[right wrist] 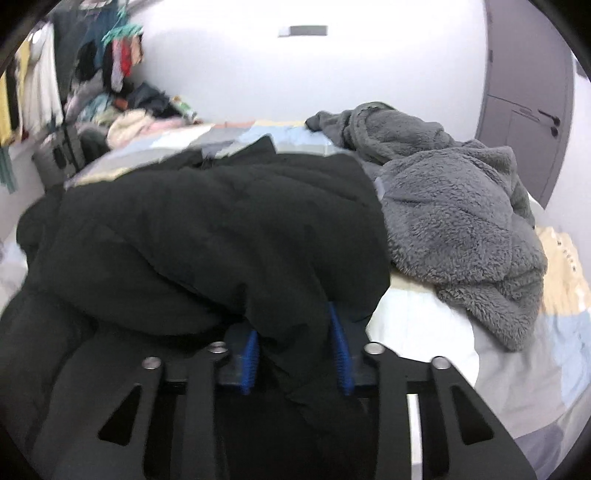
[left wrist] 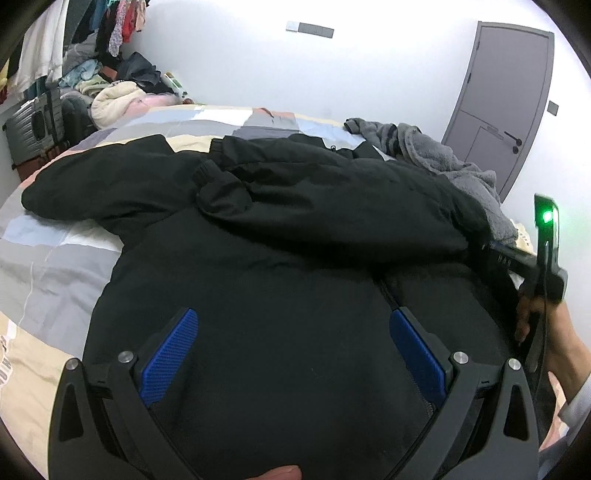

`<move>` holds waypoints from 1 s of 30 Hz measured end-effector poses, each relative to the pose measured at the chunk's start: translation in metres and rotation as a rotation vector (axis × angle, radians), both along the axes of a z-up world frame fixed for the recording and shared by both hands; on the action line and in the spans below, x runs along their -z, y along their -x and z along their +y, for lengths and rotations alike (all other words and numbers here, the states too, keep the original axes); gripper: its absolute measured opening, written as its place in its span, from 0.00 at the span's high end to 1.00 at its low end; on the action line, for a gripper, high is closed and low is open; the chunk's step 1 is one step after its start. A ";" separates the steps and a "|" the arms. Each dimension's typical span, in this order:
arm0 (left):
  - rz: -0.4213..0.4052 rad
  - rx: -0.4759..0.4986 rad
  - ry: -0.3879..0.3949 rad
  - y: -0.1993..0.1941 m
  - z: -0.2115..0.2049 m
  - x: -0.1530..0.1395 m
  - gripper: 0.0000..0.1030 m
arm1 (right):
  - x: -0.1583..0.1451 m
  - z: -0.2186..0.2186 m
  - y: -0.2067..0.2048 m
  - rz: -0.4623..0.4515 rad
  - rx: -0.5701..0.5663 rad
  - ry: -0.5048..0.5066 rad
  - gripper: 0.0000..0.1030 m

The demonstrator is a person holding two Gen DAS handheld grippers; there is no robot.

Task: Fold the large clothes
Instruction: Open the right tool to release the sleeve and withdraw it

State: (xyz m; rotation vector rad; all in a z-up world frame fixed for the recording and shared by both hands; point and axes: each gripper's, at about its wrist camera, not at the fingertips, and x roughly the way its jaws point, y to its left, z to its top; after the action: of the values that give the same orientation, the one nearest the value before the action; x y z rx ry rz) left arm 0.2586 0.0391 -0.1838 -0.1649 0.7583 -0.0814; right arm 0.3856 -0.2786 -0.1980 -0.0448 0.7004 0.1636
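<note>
- Left wrist view: your left gripper [left wrist: 293,354] hangs over the black jacket [left wrist: 258,266], its jaws spread wide, with nothing pinched between the blue pads [left wrist: 168,356].
- The jacket's body fills the space straight ahead of and beneath those fingers; one sleeve [left wrist: 332,206] lies folded across the front, ahead of the gripper.
- Off to the right of that gripper, your right hand [left wrist: 539,314] grips the other tool at the jacket's right edge.
- Right wrist view: your right gripper [right wrist: 297,350] has drawn narrow, and a bunched fold of the black jacket [right wrist: 207,229] sits pinched between its blue pads [right wrist: 341,354].
- The rest of the jacket heaps up ahead and to the left of that gripper.
- Ahead and to the right of it, a grey fleece garment [right wrist: 454,206] lies crumpled, just beside the jacket's edge.
- Both garments rest on a bed with a patchwork cover [right wrist: 443,343].
- Far ahead on the left, hanging clothes [left wrist: 114,33] and a clothes pile [left wrist: 110,85] sit against the white wall; a grey door [left wrist: 506,96] stands far ahead on the right.
</note>
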 end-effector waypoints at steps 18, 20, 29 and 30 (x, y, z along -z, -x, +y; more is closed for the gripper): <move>-0.052 -0.013 -0.039 0.004 -0.002 -0.023 0.00 | -0.012 -0.004 0.006 0.037 0.052 -0.029 0.61; -0.078 -0.022 -0.044 0.008 -0.005 -0.035 0.00 | -0.018 -0.001 0.015 0.049 0.051 -0.039 0.45; -0.120 0.000 -0.034 0.046 -0.019 -0.075 0.00 | -0.077 0.016 0.084 -0.028 0.037 -0.134 0.33; -0.125 0.004 -0.033 0.051 -0.020 -0.079 0.00 | -0.086 0.019 0.095 -0.052 0.030 -0.136 0.33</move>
State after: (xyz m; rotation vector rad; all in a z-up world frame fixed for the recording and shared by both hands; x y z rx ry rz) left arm 0.2075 0.0194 -0.1049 -0.1254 0.6350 -0.0824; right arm 0.2911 -0.2593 -0.1117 0.0913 0.6365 0.1807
